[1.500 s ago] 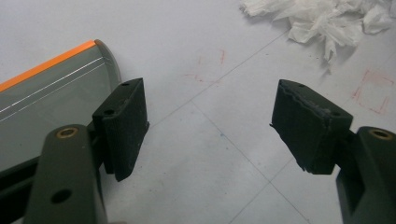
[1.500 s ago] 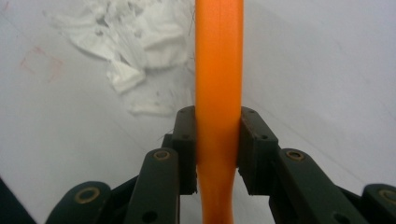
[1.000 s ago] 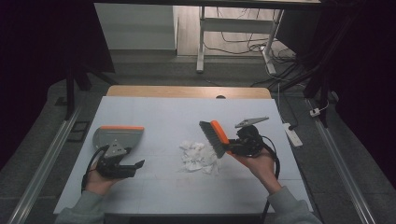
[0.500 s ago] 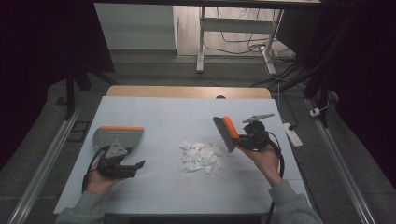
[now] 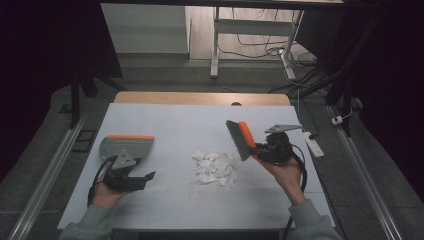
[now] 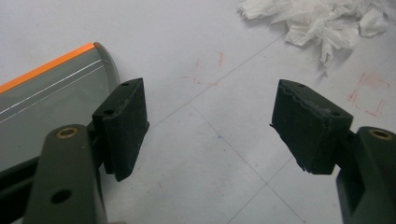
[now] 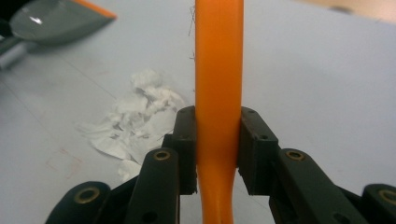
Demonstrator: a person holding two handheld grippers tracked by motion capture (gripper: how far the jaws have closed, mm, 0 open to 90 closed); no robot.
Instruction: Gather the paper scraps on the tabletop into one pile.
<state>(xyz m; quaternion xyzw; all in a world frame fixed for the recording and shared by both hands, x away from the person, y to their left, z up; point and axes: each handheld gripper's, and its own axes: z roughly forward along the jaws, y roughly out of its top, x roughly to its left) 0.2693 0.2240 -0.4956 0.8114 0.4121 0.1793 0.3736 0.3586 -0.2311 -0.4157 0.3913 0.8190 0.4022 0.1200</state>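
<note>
My right gripper (image 5: 261, 150) clamps the brush (image 5: 238, 140) beside the paper scraps (image 5: 216, 167); my left gripper (image 5: 144, 177) gapes empty, so I judge the unheld dustpan (image 5: 126, 147) may slide.

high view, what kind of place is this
Probably a lab or recording workspace, not a home: a bare work table with a grey dustpan and torn paper scraps, loose cables on the floor behind, and metal rails alongside.

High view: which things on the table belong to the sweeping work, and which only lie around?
Belong to the work: brush clamped in the right gripper; paper scraps; dustpan beside the open left gripper.

Lying around: white power strip at the table's right edge.
</note>
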